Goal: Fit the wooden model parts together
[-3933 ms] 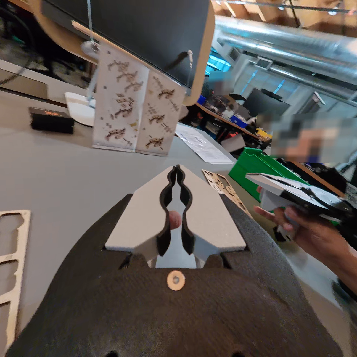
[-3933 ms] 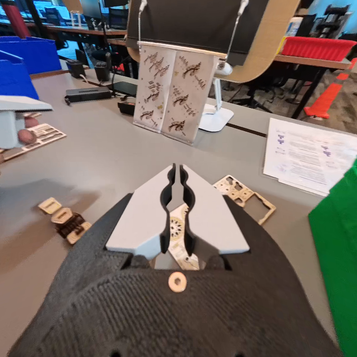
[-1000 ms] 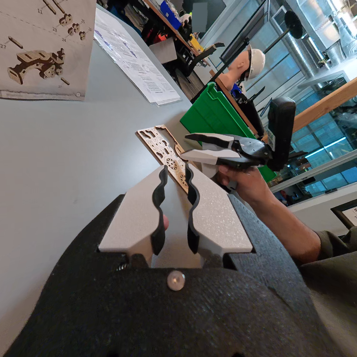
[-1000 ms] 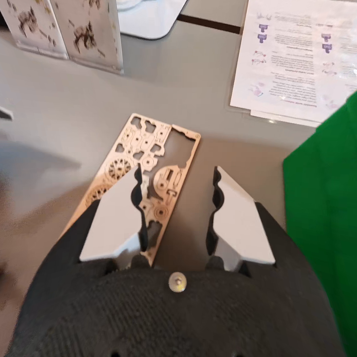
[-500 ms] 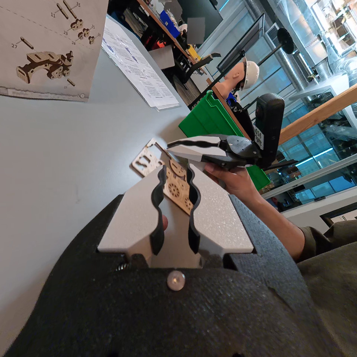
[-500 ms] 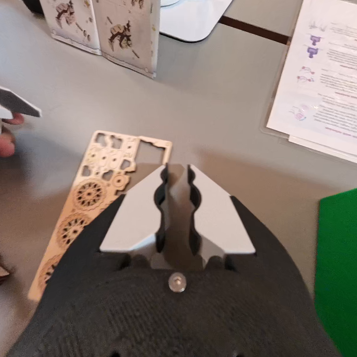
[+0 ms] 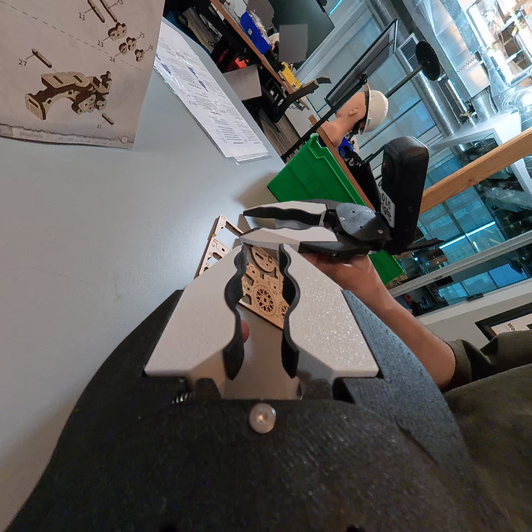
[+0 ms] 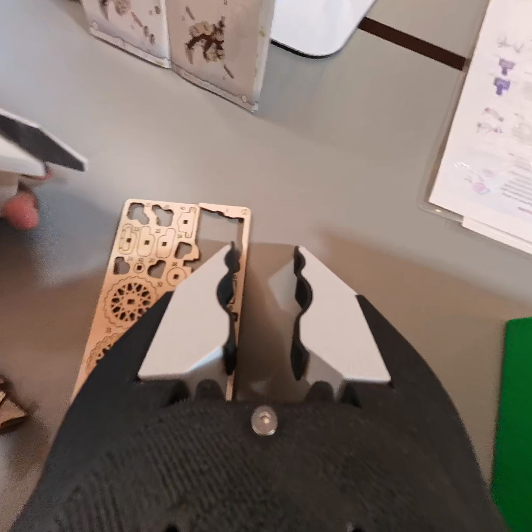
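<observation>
Both tools agape over wooden sheet (image 8: pixel 161 276) (right edge between fingers).

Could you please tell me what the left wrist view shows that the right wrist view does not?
Only the left wrist view shows the whole right gripper in a hand, the mannequin head in a white hard hat, and the windows behind. Only the right wrist view shows a white tray's corner and brown fragments at the left edge. Both show the wooden parts sheet, the green bin, the instruction sheets and the grey table.
</observation>
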`<move>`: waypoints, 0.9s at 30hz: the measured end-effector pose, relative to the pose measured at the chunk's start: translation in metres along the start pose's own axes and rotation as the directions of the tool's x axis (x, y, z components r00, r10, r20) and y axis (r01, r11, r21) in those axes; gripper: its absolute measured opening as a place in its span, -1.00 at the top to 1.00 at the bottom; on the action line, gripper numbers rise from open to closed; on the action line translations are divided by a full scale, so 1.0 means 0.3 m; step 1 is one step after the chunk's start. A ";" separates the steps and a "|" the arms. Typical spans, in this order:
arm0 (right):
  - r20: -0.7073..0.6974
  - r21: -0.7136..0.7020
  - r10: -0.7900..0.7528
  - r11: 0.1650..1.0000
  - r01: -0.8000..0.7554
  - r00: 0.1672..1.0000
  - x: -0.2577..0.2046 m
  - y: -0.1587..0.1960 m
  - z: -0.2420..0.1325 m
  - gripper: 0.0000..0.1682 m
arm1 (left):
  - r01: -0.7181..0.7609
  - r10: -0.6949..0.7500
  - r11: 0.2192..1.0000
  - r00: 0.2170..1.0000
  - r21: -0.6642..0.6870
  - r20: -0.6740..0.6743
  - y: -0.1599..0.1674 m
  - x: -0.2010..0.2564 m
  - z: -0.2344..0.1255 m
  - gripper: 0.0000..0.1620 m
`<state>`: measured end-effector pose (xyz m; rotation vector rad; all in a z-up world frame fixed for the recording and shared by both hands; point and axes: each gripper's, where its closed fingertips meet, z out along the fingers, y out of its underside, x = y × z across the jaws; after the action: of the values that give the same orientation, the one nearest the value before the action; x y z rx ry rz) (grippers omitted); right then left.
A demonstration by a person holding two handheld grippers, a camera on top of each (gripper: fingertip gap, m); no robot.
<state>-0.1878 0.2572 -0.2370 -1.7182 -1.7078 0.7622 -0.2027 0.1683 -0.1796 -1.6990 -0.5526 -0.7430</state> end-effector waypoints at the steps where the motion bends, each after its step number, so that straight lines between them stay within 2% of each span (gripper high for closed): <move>1: 0.012 0.000 -0.025 1.000 0.025 1.000 -0.015 0.000 0.001 0.60 | -0.001 0.001 1.000 1.000 0.000 0.000 0.000 0.000 0.000 0.77; 3: 0.049 0.000 -0.052 0.999 0.052 0.997 -0.051 0.000 0.002 0.73 | 0.000 0.000 1.000 1.000 0.001 0.003 0.000 -0.001 0.000 0.76; 7: 0.032 0.000 -0.078 0.997 0.078 0.996 -0.052 0.001 0.001 0.98 | 0.003 -0.004 1.000 1.000 0.022 0.023 -0.009 -0.011 -0.003 0.60; 13: 0.014 0.111 -0.007 0.994 0.005 1.000 -0.002 -0.044 -0.070 0.99 | 0.009 -0.012 0.998 0.999 0.069 0.045 -0.029 -0.022 -0.013 0.48; 17: 0.104 0.255 0.093 0.960 -0.117 0.990 -0.008 -0.116 -0.145 0.99 | -0.002 0.000 0.999 0.999 0.053 0.041 -0.022 -0.017 -0.007 0.36; 21: 0.171 0.340 0.155 0.918 -0.206 0.973 -0.018 -0.159 -0.197 0.99 | -0.010 0.009 1.000 1.000 0.028 0.030 -0.011 -0.009 0.000 0.25; 25: 0.167 0.376 0.139 0.906 -0.194 0.976 -0.041 -0.186 -0.218 0.99 | -0.008 0.007 1.000 0.997 -0.016 -0.074 0.017 0.044 0.017 0.27; 27: 0.166 0.382 0.126 0.906 -0.182 0.978 -0.062 -0.194 -0.218 0.98 | -0.007 0.001 0.999 0.992 -0.041 -0.129 0.033 0.073 0.024 0.49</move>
<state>-0.1773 0.2375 -0.1504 -1.5537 -1.3895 1.2333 -0.1794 0.1725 -0.1715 -1.6767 -0.4467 -0.8598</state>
